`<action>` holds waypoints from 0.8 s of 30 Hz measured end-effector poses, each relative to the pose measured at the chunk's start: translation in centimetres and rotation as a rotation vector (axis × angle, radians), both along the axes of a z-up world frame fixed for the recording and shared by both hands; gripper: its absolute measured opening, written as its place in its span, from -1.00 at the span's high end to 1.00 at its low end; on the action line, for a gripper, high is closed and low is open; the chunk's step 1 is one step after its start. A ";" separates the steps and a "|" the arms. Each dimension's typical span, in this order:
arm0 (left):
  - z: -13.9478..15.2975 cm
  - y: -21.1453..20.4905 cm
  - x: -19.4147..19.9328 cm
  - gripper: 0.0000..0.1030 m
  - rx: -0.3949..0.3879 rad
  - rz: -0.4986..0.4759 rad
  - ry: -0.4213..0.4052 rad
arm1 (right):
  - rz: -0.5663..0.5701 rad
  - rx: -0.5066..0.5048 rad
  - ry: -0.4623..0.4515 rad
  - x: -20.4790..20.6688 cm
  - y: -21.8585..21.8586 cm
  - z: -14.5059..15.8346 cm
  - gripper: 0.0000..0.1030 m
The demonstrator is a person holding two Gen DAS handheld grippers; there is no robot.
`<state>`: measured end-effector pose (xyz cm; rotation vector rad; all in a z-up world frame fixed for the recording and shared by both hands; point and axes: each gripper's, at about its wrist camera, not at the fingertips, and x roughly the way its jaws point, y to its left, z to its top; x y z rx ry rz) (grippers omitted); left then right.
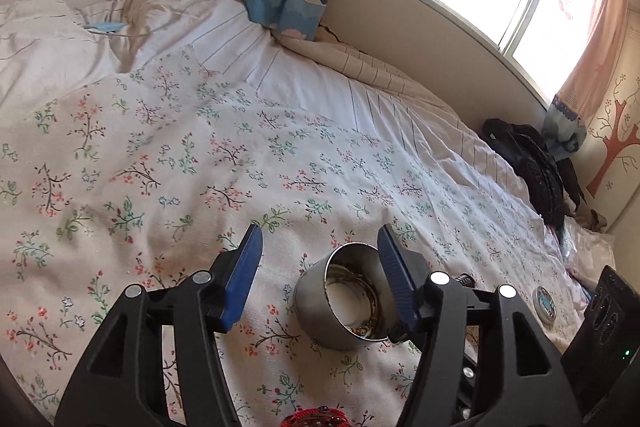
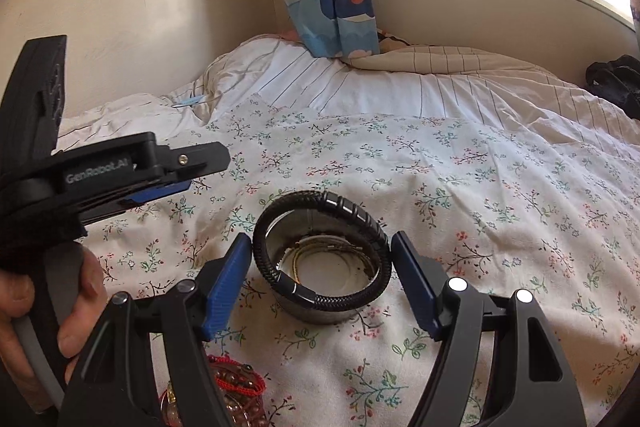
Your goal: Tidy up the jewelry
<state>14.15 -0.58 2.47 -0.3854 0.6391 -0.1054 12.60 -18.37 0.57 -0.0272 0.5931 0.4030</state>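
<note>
Left gripper (image 1: 320, 241) open over floral bedspread (image 1: 168, 155), metal tin (image 1: 340, 303) of bangles just inside right finger.

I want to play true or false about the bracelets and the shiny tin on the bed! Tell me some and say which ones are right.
1. The black braided bracelet lies across the rim of the round metal tin. True.
2. The tin is empty. False: thin gold-coloured bangles lie inside it.
3. The right gripper is squeezing the bracelet. False: its jaws stand open on either side, not touching it.
4. The tin sits on a flowered bedsheet. True.
5. The red braided bracelet is in the tin. False: it lies on the sheet, nearer the camera.
</note>
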 end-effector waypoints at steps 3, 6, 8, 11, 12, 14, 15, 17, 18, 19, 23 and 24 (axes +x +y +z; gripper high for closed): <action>0.4 0.2 -0.5 -0.16 0.012 0.015 -0.012 | 0.010 -0.008 0.010 0.9 1.0 -0.2 -0.35; 0.6 0.2 -0.9 -0.18 0.033 0.017 -0.018 | 0.009 -0.019 0.029 1.9 1.6 -0.5 -0.35; 0.6 0.2 -1.1 -0.20 0.038 0.017 -0.020 | -0.002 -0.034 0.048 2.6 2.0 -0.7 -0.35; 0.7 0.3 -1.4 -0.22 0.037 0.022 -0.019 | -0.019 -0.061 0.099 3.9 2.5 -1.3 -0.36; 0.7 0.3 -1.4 -0.23 0.035 0.024 -0.017 | -0.024 -0.068 0.113 4.3 2.7 -1.6 -0.37; 0.7 0.6 -1.6 -0.25 0.030 0.030 -0.013 | -0.041 -0.080 0.115 4.7 2.8 -1.7 -0.41; 0.7 0.7 -1.8 -0.26 0.027 0.033 -0.012 | -0.040 -0.086 0.112 4.7 3.0 -1.8 -0.42; 0.7 0.9 -2.1 -0.28 0.026 0.036 -0.013 | -0.035 -0.104 0.096 4.2 3.2 -1.7 -0.48; 0.7 0.9 -2.2 -0.29 0.026 0.038 -0.013 | -0.034 -0.114 0.092 4.0 3.3 -1.7 -0.49; 0.7 0.9 -2.3 -0.30 0.028 0.038 -0.014 | -0.034 -0.120 0.090 3.7 3.4 -1.7 -0.49; 1.0 0.9 -3.0 -0.32 0.044 0.040 -0.025 | -0.040 -0.153 0.075 2.8 3.6 -1.5 -0.49; 1.0 0.8 -3.2 -0.33 0.051 0.040 -0.027 | -0.044 -0.159 0.070 2.6 3.5 -1.4 -0.49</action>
